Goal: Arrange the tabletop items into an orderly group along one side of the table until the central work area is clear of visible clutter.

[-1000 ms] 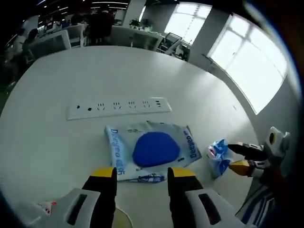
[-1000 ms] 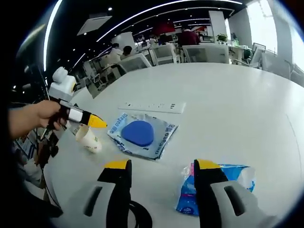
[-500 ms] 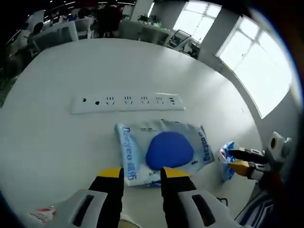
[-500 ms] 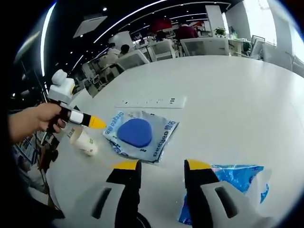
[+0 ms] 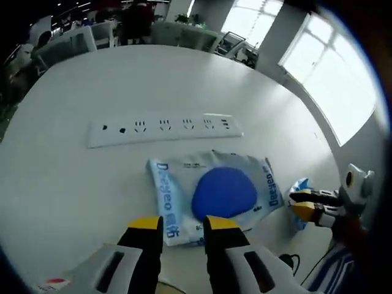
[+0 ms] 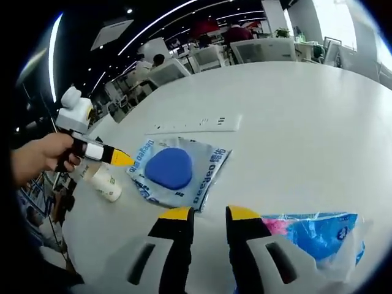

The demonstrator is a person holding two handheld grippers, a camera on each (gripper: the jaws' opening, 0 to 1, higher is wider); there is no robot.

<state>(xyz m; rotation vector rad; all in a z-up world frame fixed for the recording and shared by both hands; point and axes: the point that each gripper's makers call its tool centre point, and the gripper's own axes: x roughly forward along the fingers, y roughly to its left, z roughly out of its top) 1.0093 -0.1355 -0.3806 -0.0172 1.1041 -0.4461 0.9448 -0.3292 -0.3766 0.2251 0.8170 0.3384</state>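
A white wet-wipes pack [image 5: 214,190] [image 6: 174,171] with a blue oval lid lies mid-table. Beyond it lies a white power strip [image 5: 162,128] [image 6: 190,125]. My left gripper [image 5: 183,223] hovers just short of the pack, jaws narrowed with nothing between them. In the right gripper view a hand holds the left gripper [image 6: 122,159] above a paper cup [image 6: 105,184] lying on its side. My right gripper [image 6: 209,213] has a narrow, empty gap. A crumpled blue tissue packet [image 6: 312,236] [image 5: 300,187] lies just right of its right jaw. The right gripper [image 5: 297,204] also enters the left gripper view beside that packet.
The round white table [image 5: 153,79] [image 6: 294,110] stretches bare beyond the power strip. Office chairs and desks [image 6: 208,55] stand past its far edge, and bright windows [image 5: 331,79] line one side. A black cable [image 5: 289,261] shows near the table's near edge.
Both grippers' jaws have drawn closer together over the last second. The right gripper view has shifted, so the blue packet now sits further right and larger. The wipes pack and strip stay put.
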